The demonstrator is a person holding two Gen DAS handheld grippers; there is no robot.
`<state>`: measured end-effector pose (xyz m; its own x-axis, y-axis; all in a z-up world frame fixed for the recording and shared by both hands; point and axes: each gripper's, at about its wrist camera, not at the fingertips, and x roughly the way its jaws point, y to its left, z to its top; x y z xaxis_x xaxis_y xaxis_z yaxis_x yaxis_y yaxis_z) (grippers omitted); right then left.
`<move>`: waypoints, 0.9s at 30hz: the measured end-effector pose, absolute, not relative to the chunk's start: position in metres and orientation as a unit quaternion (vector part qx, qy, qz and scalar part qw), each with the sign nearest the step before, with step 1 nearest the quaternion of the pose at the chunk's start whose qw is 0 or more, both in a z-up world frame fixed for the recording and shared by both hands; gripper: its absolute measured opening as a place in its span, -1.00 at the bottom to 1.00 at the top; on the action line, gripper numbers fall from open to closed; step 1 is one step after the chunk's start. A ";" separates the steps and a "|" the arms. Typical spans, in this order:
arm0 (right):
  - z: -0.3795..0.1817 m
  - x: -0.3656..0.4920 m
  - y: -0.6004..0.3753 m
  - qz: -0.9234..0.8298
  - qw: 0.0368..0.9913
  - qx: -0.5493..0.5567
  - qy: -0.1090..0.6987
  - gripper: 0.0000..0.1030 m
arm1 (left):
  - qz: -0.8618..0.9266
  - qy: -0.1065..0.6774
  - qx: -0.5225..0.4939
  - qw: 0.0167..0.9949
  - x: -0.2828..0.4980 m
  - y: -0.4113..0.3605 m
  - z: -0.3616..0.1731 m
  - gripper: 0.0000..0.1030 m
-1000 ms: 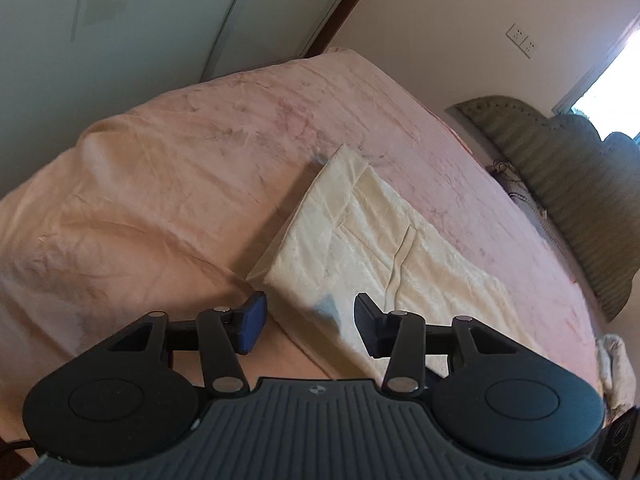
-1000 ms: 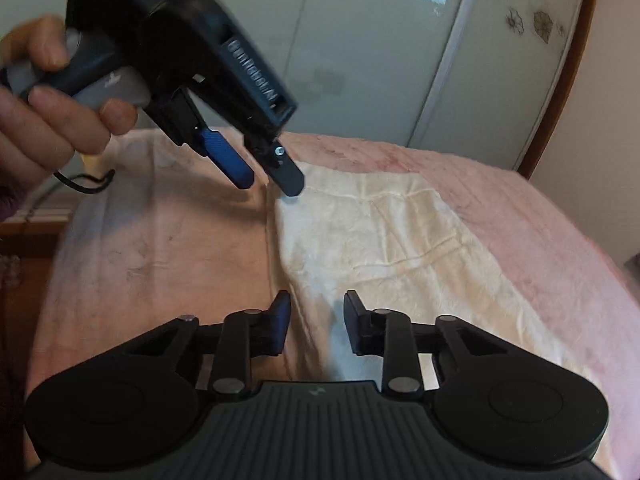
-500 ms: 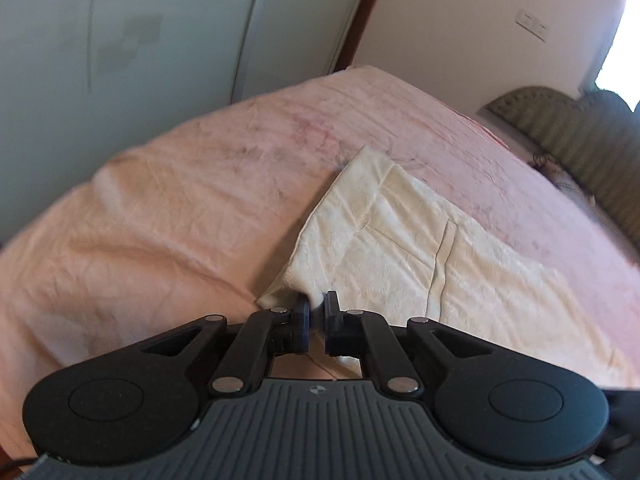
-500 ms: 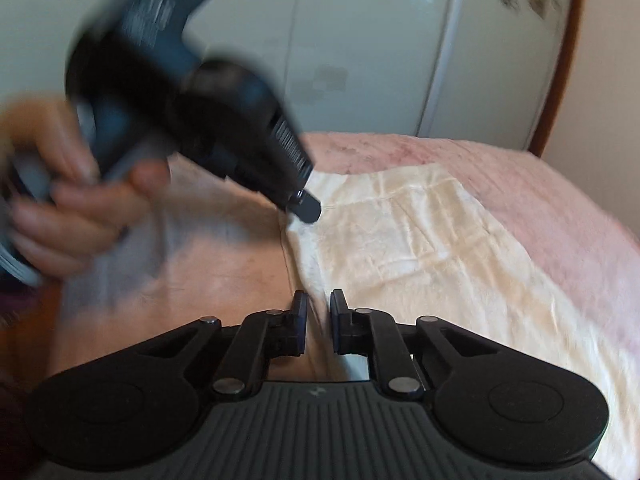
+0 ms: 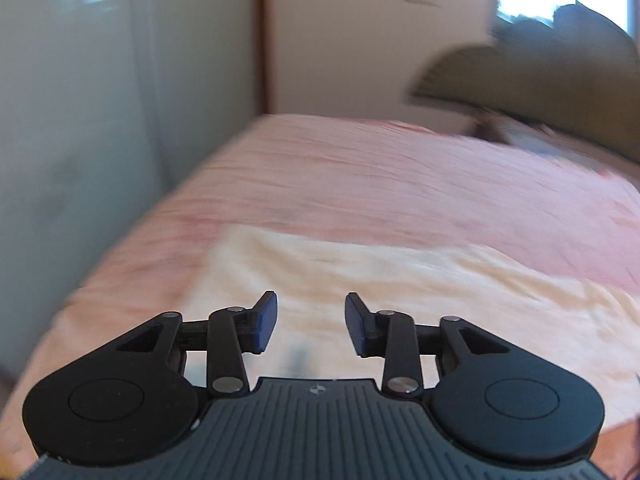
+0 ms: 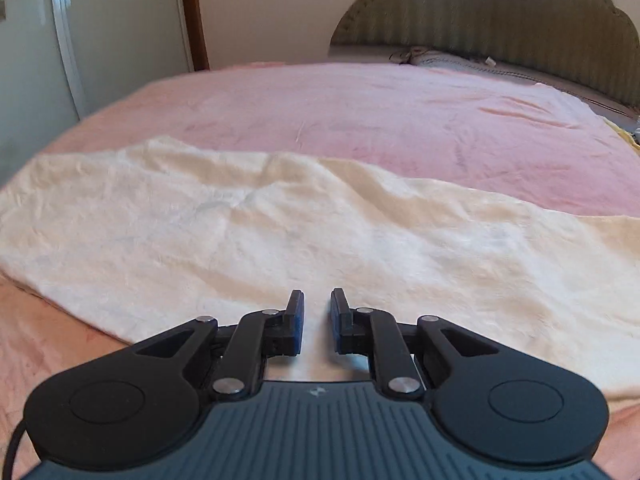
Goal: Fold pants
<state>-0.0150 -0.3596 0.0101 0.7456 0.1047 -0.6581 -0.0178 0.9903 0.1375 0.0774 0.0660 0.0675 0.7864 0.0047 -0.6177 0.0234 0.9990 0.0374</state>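
Pants [image 6: 320, 240]: cream, crinkled cloth; bedsheet [image 6: 400, 120]: pink, matt.

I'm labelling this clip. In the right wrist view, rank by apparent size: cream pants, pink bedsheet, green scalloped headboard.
1. Cream pants and pink bedsheet: similar; the pants lie nearer the camera, so unsure.
2. Green scalloped headboard, smallest.

Pants [image 6: 320, 240] cut off both sides, right view

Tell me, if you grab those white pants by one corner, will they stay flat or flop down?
The pants would probably flop: they lie limp and wrinkled on the bed. They look thin, so likely light. The cloth seems slightly fuzzy, so probably not slippery.
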 end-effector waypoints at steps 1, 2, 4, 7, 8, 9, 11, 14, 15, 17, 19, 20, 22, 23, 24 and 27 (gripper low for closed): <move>0.014 -0.023 -0.372 0.028 0.935 0.089 0.343 -0.73 | -0.035 0.333 0.040 0.941 0.082 0.041 0.063 -0.17; 0.015 -0.029 -0.383 0.017 0.937 0.111 0.330 -0.72 | -0.066 0.336 0.060 0.937 0.085 0.017 0.057 -0.17; 0.018 -0.041 -0.417 -0.032 0.940 0.146 0.306 -0.62 | -0.115 0.341 0.091 0.928 0.087 -0.029 0.046 -0.14; 0.002 -0.049 -0.460 -0.081 0.923 0.167 0.337 -0.32 | -0.175 0.343 0.131 0.913 0.084 -0.085 0.028 -0.10; 0.003 -0.061 -0.468 -0.096 0.926 0.175 0.321 -0.31 | -0.186 0.347 0.142 0.908 0.083 -0.099 0.025 -0.10; 0.006 -0.078 -0.477 -0.114 0.929 0.193 0.295 -0.31 | -0.207 0.348 0.152 0.902 0.079 -0.113 0.020 -0.10; 0.009 -0.104 -0.497 -0.150 0.927 0.233 0.252 -0.29 | -0.238 0.348 0.164 0.892 0.073 -0.136 0.014 -0.09; -0.001 -0.130 -0.531 -0.188 0.897 0.315 0.246 -0.28 | -0.275 0.342 0.192 0.878 0.071 -0.169 0.005 0.00; -0.005 -0.135 -0.537 -0.194 0.889 0.334 0.248 -0.26 | -0.281 0.340 0.201 0.875 0.072 -0.183 0.000 0.00; -0.015 -0.144 -0.548 -0.200 0.874 0.366 0.249 -0.29 | -0.297 0.340 0.210 0.867 0.071 -0.203 -0.006 0.00; -0.023 -0.148 -0.554 -0.192 0.864 0.405 0.231 -0.29 | -0.307 0.347 0.215 0.859 0.071 -0.218 -0.014 0.01; -0.027 -0.147 -0.558 -0.188 0.860 0.420 0.222 -0.29 | -0.312 0.351 0.216 0.856 0.071 -0.224 -0.017 0.00; -0.032 -0.145 -0.572 -0.186 0.851 0.447 0.202 -0.27 | -0.319 0.360 0.220 0.849 0.072 -0.237 -0.023 0.01; -0.035 -0.142 -0.578 -0.186 0.846 0.462 0.191 -0.27 | -0.320 0.363 0.221 0.847 0.073 -0.242 -0.025 0.01; -0.039 -0.139 -0.582 -0.186 0.841 0.476 0.177 -0.27 | -0.323 0.366 0.219 0.845 0.074 -0.247 -0.026 0.01; -0.048 -0.131 -0.596 -0.189 0.832 0.503 0.140 -0.28 | -0.324 0.371 0.211 0.844 0.079 -0.256 -0.026 0.01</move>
<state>-0.1315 -0.5965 -0.0482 0.8893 -0.1734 -0.4233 0.4554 0.4228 0.7835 0.0786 -0.2559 -0.0257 0.5148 -0.3907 -0.7631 0.7035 0.7012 0.1155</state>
